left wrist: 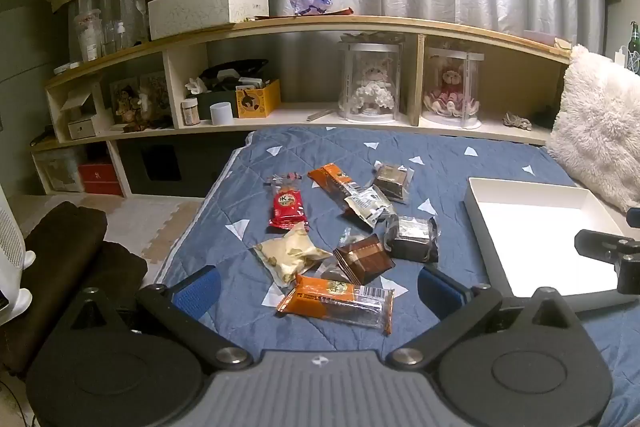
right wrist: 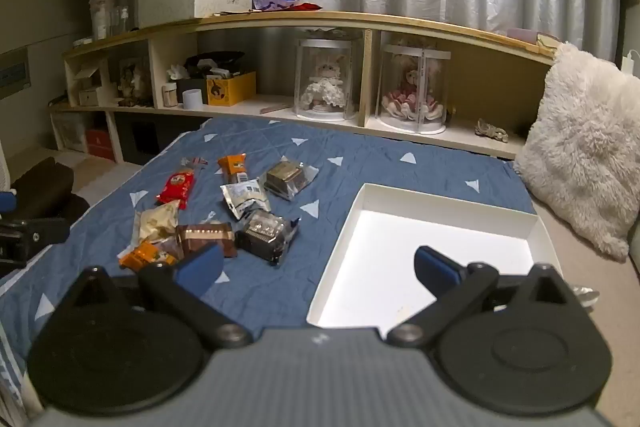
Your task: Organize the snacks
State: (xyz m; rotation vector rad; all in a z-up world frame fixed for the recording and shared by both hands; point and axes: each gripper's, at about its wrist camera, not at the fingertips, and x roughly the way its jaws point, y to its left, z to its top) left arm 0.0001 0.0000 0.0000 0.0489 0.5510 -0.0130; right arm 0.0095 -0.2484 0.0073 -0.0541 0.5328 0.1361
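Both claws gape wide and hold nothing. The left claw [left wrist: 320,287] hangs over the nearest orange snack packet [left wrist: 338,301], low in the frame. The other snacks [left wrist: 352,211] lie scattered mid-frame on the blue bedspread [left wrist: 460,155]. The right claw [right wrist: 318,267] hovers at the white tray [right wrist: 536,227], lower right

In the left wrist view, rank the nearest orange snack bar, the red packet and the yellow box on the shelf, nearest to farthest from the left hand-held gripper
1. Orange snack bar, between the left hand-held gripper's fingers.
2. Red packet, mid-blanket, left.
3. Yellow box, on the shelf behind.
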